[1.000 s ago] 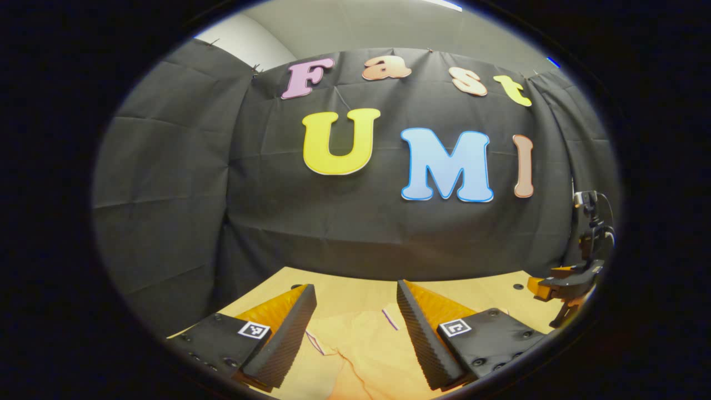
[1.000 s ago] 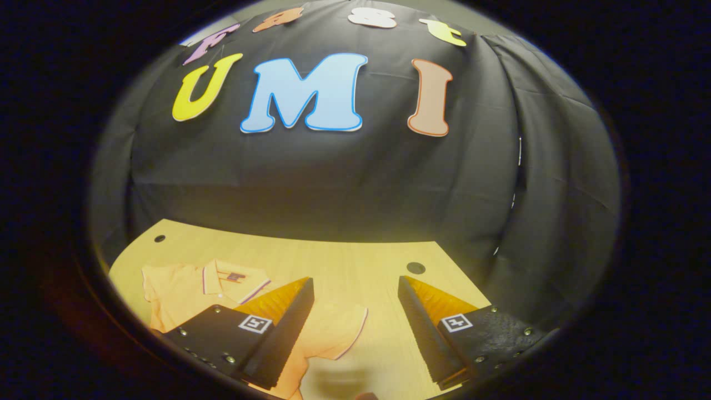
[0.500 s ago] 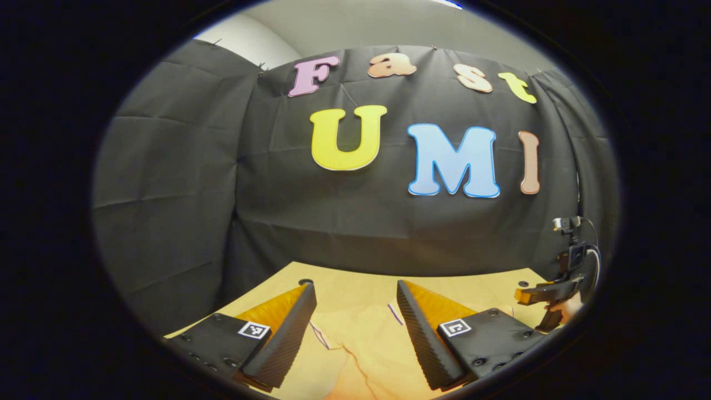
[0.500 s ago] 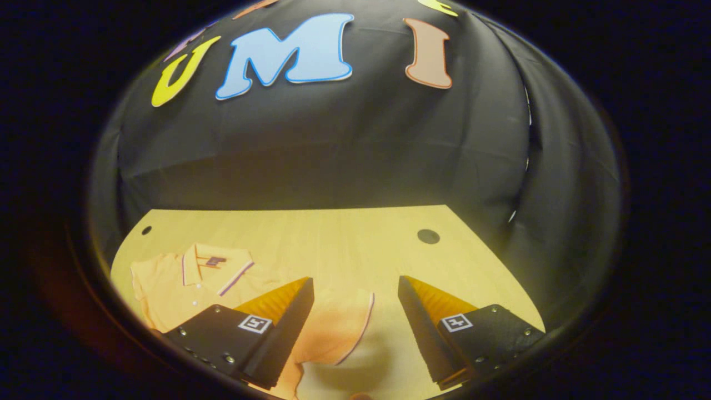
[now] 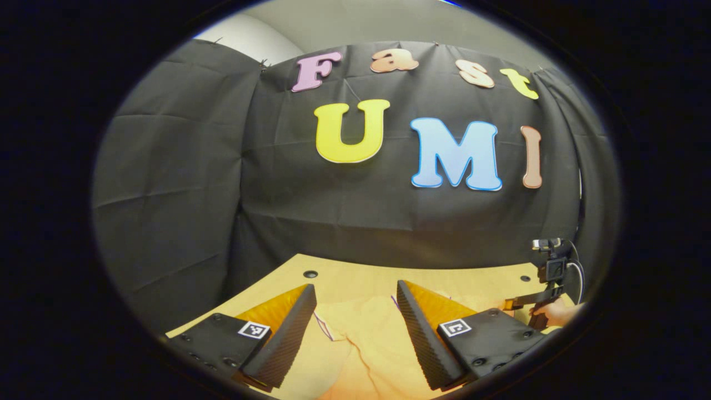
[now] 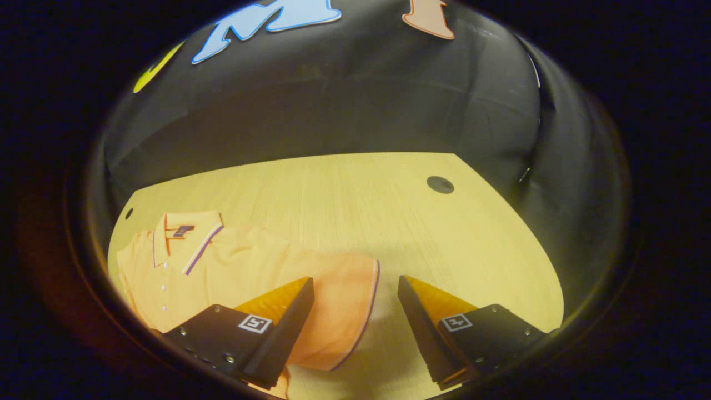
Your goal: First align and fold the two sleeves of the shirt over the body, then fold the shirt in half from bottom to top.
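Spanning mid-frame, pale wooden surface (image 6: 344, 200); lying lower left, orange shirt (image 6: 244, 266); gaping wide, holding nothing, right gripper (image 6: 355, 311), left gripper (image 5: 355, 322)

Shirt (image 6: 233, 272) on table (image 6: 389, 222), below both tools

Right gripper (image 6: 355, 322): sleeve (image 6: 344, 300) between its fingers, collar (image 6: 186, 233) ahead-left. Left gripper (image 5: 355, 328): cloth beneath, wall beyond.

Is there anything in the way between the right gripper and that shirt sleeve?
Nothing visible. The right gripper is open just above the sleeve, with only bare table around it.
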A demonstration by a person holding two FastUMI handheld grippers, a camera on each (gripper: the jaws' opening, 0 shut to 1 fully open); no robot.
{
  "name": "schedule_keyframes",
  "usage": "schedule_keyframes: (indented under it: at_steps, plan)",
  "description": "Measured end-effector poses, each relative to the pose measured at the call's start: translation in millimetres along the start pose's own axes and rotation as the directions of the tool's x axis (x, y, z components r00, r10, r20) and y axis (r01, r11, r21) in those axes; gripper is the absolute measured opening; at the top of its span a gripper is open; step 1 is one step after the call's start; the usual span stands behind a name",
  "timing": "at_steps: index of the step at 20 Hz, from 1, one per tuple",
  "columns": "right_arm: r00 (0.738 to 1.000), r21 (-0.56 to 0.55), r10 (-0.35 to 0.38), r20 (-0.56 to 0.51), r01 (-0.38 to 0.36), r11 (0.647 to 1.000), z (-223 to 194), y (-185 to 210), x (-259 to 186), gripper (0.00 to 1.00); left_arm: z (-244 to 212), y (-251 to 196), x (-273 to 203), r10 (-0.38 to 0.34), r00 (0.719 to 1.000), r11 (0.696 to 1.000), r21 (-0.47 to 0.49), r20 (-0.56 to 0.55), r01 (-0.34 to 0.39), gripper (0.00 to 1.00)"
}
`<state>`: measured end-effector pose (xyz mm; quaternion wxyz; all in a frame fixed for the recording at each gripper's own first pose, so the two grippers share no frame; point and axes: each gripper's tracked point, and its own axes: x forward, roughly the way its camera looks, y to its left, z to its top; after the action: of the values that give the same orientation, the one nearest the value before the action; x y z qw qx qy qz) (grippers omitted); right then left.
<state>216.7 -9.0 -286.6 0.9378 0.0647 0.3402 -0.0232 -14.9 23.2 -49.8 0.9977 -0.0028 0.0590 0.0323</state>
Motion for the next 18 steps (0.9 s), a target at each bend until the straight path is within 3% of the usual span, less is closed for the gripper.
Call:
schedule_keyframes:
  at_steps: [5, 7, 8, 9, 10, 12, 14, 15, 16, 18]
  plan:
    - [0.999, 0.037, 0.006, -0.045, -0.005, 0.999, -5.9, -0.7, 10.8, 0.94, -1.3, 1.1, 0.5, -0.003, 1.000, 1.000, -0.002, -0.006, 0.003, 0.94]
    - [0.999, 0.048, 0.005, -0.054, -0.002, 0.999, -5.7, -0.2, 10.0, 0.88, -0.2, 0.0, -0.3, -0.001, 1.000, 1.000, 0.004, -0.006, 0.001, 0.94]
    - [0.998, 0.052, 0.004, -0.055, -0.001, 0.999, -6.1, -0.5, 11.0, 0.74, 0.2, -0.4, -0.4, -0.003, 1.000, 1.000, 0.005, -0.005, 0.003, 0.94]
    - [0.998, 0.055, 0.002, -0.062, 0.001, 0.998, -6.1, -0.4, 10.0, 0.70, 1.0, -0.4, -0.4, -0.005, 1.000, 1.000, 0.006, -0.006, 0.005, 0.95]
    - [0.998, 0.062, 0.005, -0.065, -0.001, 0.998, -6.1, -0.2, 9.2, 0.53, 0.2, -1.2, 0.5, -0.006, 1.000, 1.000, 0.007, -0.005, 0.006, 0.94]
    - [0.997, 0.066, 0.013, -0.070, -0.008, 0.998, -5.6, 1.4, 8.3, 0.32, 0.5, -2.6, -1.1, -0.008, 1.000, 1.000, 0.007, -0.004, 0.008, 0.94]
    - [0.998, 0.056, 0.013, -0.066, -0.009, 0.998, -4.7, 2.3, 8.2, 0.19, 1.0, -0.9, -1.0, -0.007, 1.000, 1.000, 0.009, -0.004, 0.007, 0.94]
    - [0.998, 0.048, -0.001, -0.061, 0.004, 0.999, -2.7, 0.2, 6.3, 0.19, 0.5, -0.4, -1.3, -0.007, 1.000, 1.000, 0.008, -0.003, 0.007, 0.94]
    - [0.998, 0.051, -0.007, -0.056, 0.010, 0.999, -2.3, 0.7, 6.7, 0.01, 0.7, 0.1, -1.5, -0.007, 1.000, 1.000, 0.008, -0.003, 0.007, 0.94]
    - [0.999, 0.045, -0.003, -0.051, 0.005, 0.999, 1.8, 3.3, 1.0, 0.01, 1.8, 2.5, -3.1, -0.002, 1.000, 1.000, 0.009, 0.000, 0.002, 0.94]
